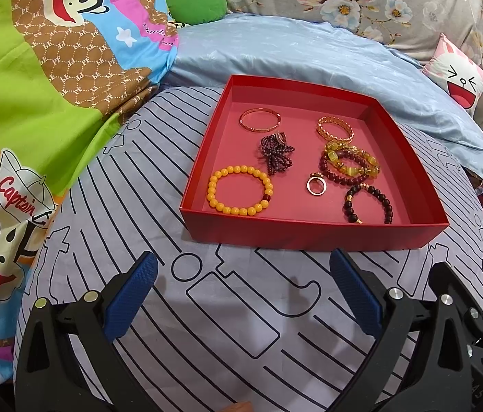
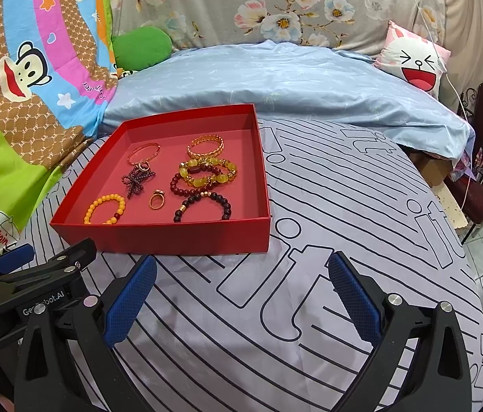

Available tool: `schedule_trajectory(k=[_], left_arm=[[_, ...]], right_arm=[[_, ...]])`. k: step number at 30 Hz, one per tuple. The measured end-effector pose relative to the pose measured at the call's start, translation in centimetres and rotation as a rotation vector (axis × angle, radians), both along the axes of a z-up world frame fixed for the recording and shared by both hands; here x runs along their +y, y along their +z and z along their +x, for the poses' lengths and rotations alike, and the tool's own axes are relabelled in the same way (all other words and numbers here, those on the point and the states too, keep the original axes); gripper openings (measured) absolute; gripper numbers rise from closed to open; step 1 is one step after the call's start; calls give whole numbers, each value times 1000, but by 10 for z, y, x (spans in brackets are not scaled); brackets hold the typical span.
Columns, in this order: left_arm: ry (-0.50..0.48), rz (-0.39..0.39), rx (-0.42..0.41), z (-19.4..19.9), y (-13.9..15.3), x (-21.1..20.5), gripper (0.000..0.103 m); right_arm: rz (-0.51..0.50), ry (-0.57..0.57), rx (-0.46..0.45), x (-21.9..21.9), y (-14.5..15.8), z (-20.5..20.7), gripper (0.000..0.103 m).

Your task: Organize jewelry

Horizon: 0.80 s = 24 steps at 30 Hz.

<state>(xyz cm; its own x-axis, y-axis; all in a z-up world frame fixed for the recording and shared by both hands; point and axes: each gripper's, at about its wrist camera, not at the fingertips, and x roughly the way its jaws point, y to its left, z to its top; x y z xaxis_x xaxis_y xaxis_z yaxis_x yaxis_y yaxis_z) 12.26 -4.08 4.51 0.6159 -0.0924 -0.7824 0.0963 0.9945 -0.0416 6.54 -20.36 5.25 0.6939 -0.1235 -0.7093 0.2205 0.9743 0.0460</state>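
Left to right: the left tool (image 1: 241, 295) hovers wide and empty over the striped bed sheet (image 1: 138, 178). All the jewelry lies in the red box (image 1: 310, 237), from the yellow bead bracelet (image 1: 239, 190) to the touching bracelet cluster (image 1: 348, 164). The right tool (image 2: 241, 292) is wide and empty too. Any regrouping should grip single beads or rims.

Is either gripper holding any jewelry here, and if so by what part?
Nothing is held. The left gripper and right gripper are both open above the striped sheet; all jewelry lies in the red box.
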Motion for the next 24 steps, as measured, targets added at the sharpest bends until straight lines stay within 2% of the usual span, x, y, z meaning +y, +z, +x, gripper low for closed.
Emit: schedule_trajectory(k=[24], left_arm=[[3, 1, 3, 0, -1, -1, 96]], right_arm=[[2, 2, 3, 0, 0, -1, 97]])
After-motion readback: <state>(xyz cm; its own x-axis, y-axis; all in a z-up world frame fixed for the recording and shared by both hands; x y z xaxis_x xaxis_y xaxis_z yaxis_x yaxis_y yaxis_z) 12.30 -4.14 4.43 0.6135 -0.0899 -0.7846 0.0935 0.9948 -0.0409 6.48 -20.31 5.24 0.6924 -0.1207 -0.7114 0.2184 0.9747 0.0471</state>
